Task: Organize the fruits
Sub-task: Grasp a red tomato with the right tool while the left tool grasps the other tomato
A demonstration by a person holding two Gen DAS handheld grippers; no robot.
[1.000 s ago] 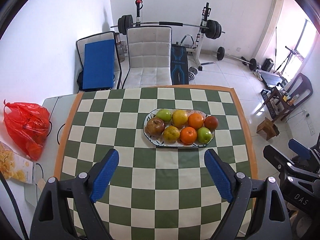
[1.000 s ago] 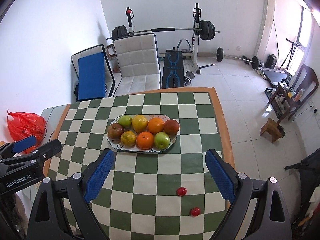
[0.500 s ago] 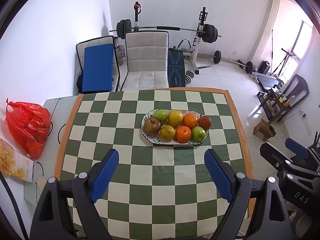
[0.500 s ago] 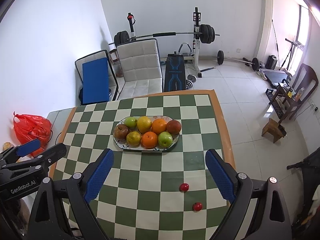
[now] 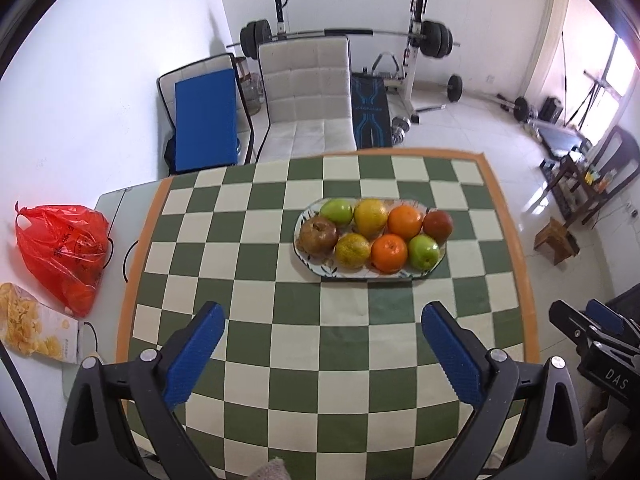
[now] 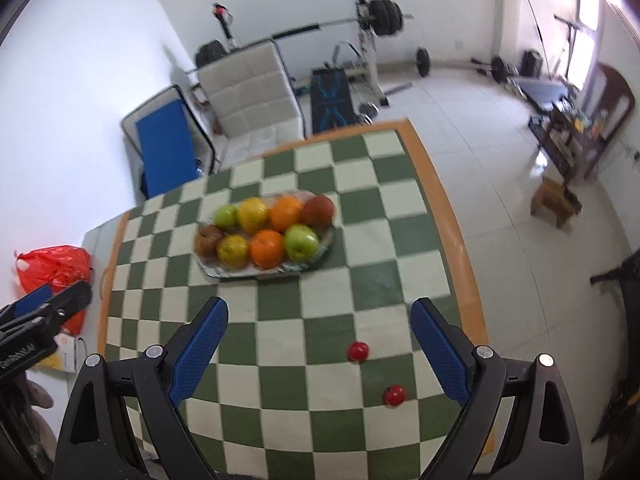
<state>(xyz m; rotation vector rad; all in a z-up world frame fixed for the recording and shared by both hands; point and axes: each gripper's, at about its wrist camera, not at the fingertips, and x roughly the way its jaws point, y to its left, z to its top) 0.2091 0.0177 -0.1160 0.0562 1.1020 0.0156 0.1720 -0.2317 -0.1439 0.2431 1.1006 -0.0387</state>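
An oval patterned plate (image 5: 316,268) (image 6: 316,262) on the green-and-white checkered table (image 5: 280,360) holds several fruits: green apples (image 5: 423,252), oranges (image 5: 389,253), yellowish citrus and reddish-brown fruit. Two small red fruits (image 6: 358,351) (image 6: 394,395) lie loose on the cloth near the table's right front corner, seen only in the right wrist view. My left gripper (image 5: 324,336) hovers open above the near half of the table, well short of the plate. My right gripper (image 6: 319,330) is open too, with the loose red fruits below and between its fingers (image 6: 438,354).
A red plastic bag (image 5: 64,252) and a snack box (image 5: 32,330) lie on a side surface left of the table. Behind the table stand a white padded chair (image 5: 308,92), a blue-cushioned chair (image 5: 204,120) and a barbell rack (image 5: 416,36). A wooden stool (image 5: 558,238) stands on the floor at right.
Both grippers stay open. The left view has pulled back slightly and shifted left of the plate. The right view has tilted and swung, with the plate now left of centre and blurred by motion.
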